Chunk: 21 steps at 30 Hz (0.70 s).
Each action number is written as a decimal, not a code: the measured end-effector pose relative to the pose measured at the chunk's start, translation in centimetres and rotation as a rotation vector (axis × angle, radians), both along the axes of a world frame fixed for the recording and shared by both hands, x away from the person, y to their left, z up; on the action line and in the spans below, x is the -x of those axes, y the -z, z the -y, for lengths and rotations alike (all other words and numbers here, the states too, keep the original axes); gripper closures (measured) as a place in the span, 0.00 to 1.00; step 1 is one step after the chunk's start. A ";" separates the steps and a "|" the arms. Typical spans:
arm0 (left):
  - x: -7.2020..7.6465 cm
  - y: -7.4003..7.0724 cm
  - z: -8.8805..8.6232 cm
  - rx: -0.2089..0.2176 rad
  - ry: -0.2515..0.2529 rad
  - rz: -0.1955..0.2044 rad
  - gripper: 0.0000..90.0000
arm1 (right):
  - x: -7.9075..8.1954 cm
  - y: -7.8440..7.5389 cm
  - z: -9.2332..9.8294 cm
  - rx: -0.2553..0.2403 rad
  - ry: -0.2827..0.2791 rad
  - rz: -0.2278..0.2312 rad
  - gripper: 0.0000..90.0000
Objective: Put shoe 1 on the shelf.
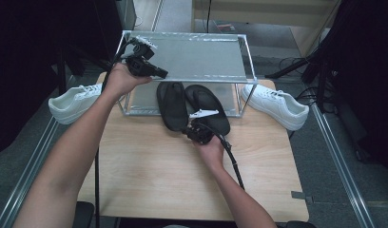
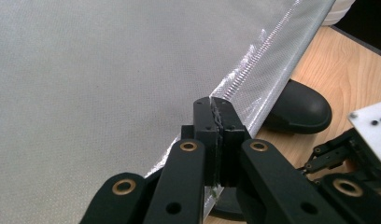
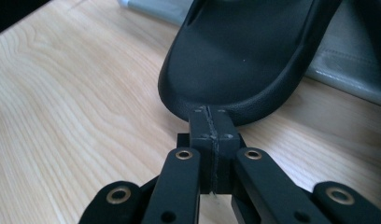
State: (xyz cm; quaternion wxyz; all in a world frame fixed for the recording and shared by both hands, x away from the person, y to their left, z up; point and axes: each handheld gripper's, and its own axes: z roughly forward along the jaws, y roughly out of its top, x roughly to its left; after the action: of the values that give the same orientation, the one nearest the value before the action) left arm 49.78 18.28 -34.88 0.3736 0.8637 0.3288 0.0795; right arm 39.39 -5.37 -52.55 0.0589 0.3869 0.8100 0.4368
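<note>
Right gripper (image 3: 211,122) pressed together at black slipper's heel (image 3: 235,56); left gripper (image 2: 218,116) likewise, over shelf (image 2: 109,84).

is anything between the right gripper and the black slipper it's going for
Nothing visible. The right gripper, jaws shut, has its tips right at the heel rim of the black slipper, with only bare wooden table around it.

A lab-like recording space: wooden table (image 1: 149,175) on grey floor (image 1: 21,156), dark curtains (image 1: 25,42), cables (image 1: 289,64), stands.
</note>
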 end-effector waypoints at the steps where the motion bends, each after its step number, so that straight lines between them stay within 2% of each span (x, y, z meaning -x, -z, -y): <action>1: 0.0 0.0 0.0 -0.001 -0.005 -0.005 1.00 | -0.1 0.0 -0.2 -0.004 0.002 -0.003 1.00; 9: 0.0 -0.1 0.1 -0.004 -0.015 -0.014 1.00 | -1.3 -0.1 -1.4 0.001 0.025 0.000 1.00; 11: 0.1 -0.2 0.3 -0.022 -0.014 -0.004 1.00 | -1.6 -0.1 -1.6 0.009 0.030 -0.004 1.00; 15: 0.2 -0.2 0.4 -0.028 -0.018 -0.001 1.00 | -2.1 -0.3 -2.2 0.024 0.037 -0.009 1.00; 18: 0.5 -0.3 0.7 -0.062 -0.011 0.030 1.00 | -2.7 -0.3 -2.7 0.037 0.040 -0.002 1.00; 21: 0.4 -0.2 0.5 -0.051 -0.009 0.025 1.00 | -3.3 -0.3 -3.3 0.052 0.045 0.008 1.00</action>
State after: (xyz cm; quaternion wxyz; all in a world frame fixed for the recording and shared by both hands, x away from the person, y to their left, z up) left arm 49.36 17.75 -34.65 0.3553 0.8704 0.3257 0.1002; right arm 42.67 -2.02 -52.21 0.0822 0.4016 0.8119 0.4156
